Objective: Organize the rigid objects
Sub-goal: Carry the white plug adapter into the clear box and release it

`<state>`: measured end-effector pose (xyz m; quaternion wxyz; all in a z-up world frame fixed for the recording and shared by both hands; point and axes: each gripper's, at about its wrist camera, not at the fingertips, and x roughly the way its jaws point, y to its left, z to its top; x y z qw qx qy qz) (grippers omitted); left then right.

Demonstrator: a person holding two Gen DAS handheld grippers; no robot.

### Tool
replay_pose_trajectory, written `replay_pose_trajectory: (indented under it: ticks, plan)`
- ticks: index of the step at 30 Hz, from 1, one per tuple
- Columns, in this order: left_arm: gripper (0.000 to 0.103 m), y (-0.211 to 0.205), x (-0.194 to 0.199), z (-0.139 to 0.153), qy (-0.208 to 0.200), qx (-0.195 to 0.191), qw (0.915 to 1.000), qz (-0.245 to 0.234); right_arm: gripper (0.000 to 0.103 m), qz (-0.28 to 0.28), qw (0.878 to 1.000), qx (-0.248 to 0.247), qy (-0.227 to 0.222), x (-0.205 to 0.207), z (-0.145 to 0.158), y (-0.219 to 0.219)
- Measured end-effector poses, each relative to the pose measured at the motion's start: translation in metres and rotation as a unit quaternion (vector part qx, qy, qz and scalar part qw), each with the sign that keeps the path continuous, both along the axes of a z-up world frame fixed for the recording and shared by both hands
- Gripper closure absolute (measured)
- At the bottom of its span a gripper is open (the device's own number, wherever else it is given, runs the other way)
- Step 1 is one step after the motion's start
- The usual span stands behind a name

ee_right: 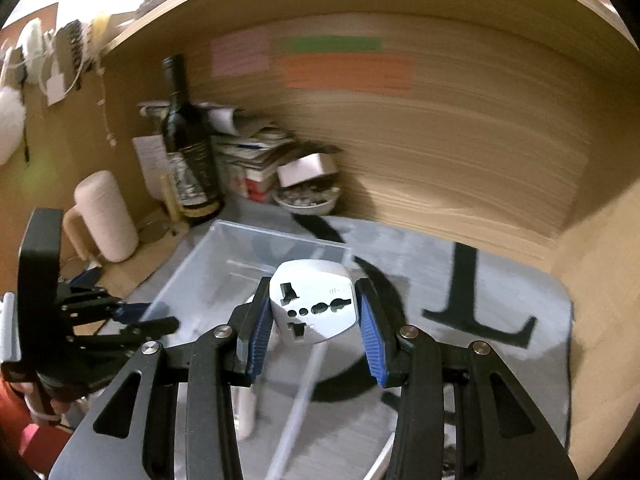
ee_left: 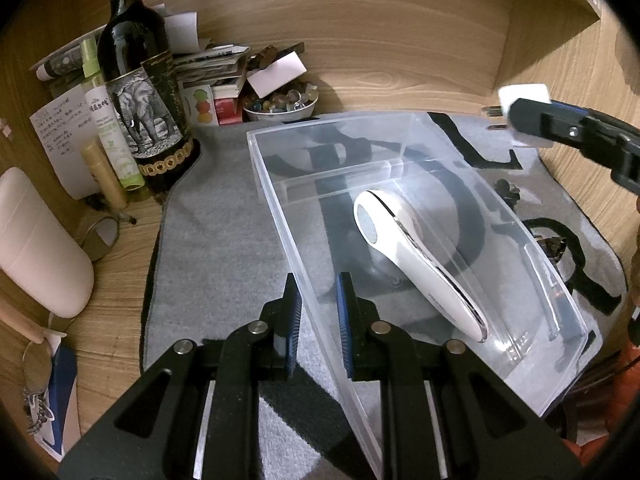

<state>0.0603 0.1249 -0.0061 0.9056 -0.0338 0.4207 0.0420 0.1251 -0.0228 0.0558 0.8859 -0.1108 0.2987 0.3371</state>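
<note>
A clear plastic bin lies on the grey mat, and a white handheld device rests inside it. My left gripper is shut on the bin's near left wall, one blue pad on each side. At the right, above the bin's far corner, my right gripper is shut on a white travel adapter with its prongs pointing left. In the right wrist view the adapter sits between the blue pads of the right gripper, over the bin. The left gripper shows at the left.
A dark wine bottle, slim tubes, stacked papers and a bowl of small stones crowd the back left corner. A pale cylinder lies at the left. Wooden walls close the back and right. The grey mat carries black letters.
</note>
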Motion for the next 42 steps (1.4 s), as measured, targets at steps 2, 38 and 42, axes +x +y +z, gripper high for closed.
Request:
replay_pose_trajectory:
  ticks: [2, 38, 42]
  plan:
    - [0.086, 0.001, 0.000, 0.000, -0.001, -0.002, 1.0000, -0.001, 0.066, 0.012, 1.000, -0.006, 0.001, -0.002, -0.001, 0.011]
    - [0.086, 0.005, -0.004, -0.001, -0.009, -0.017, 0.9997, -0.012, 0.049, 0.085, 0.986, -0.124, 0.070, -0.006, -0.056, 0.075]
    - [0.086, 0.005, -0.004, -0.002, -0.008, -0.018, 0.9997, -0.012, 0.046, 0.079, 0.989, -0.116, 0.054, -0.008, -0.048, 0.066]
